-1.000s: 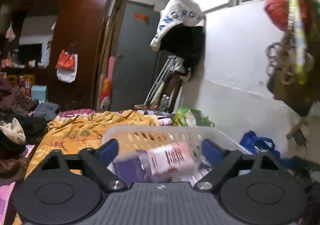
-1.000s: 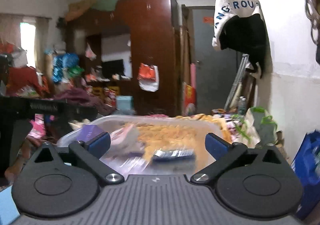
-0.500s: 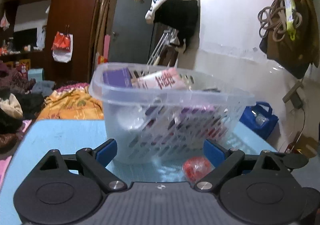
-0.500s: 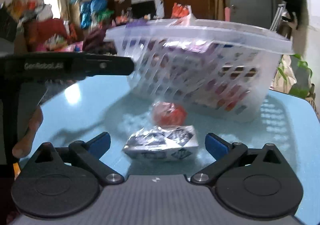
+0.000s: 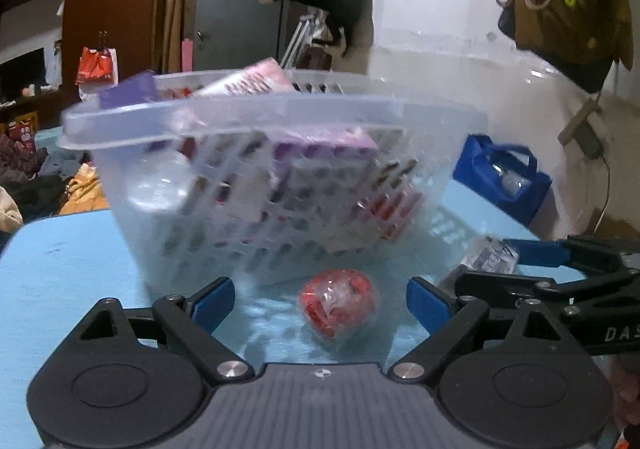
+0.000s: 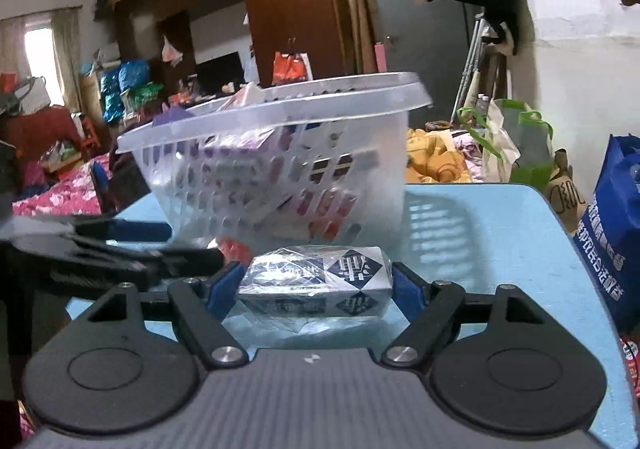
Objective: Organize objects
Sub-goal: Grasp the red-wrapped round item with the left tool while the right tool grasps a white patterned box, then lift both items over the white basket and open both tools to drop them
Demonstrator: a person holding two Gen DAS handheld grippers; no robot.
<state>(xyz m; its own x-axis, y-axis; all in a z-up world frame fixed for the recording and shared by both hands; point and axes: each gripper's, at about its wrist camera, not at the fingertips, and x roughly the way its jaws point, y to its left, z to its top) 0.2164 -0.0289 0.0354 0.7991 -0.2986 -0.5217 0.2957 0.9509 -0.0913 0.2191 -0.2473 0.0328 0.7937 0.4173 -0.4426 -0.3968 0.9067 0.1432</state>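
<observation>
A translucent slotted basket [image 5: 280, 185] full of packets stands on the light blue table [image 5: 60, 269]. In front of it lies a red ball in clear wrap [image 5: 338, 301]. My left gripper [image 5: 320, 301] is open, jaws closing slightly, and the ball lies untouched between its fingers. A blue-and-white packet in clear wrap [image 6: 316, 287] lies on the table between the fingers of my right gripper [image 6: 317, 287]. Those jaws are closing and the pads touch both ends of the packet. The right wrist view also shows the basket [image 6: 280, 177], the red ball [image 6: 234, 249] and the left gripper [image 6: 132, 237].
A blue shopping bag [image 6: 616, 229] stands off the table's right edge, with a white bag with green handles [image 6: 512, 145] behind it. Past the table are a bed with yellow cloth [image 6: 436, 165] and a dark wardrobe [image 6: 288, 9]. A white wall [image 5: 460, 49] runs along the right.
Both grippers came down from above the basket to table level in front of it. The right jaws narrowed around the packet. The red ball now lies between the left fingers.
</observation>
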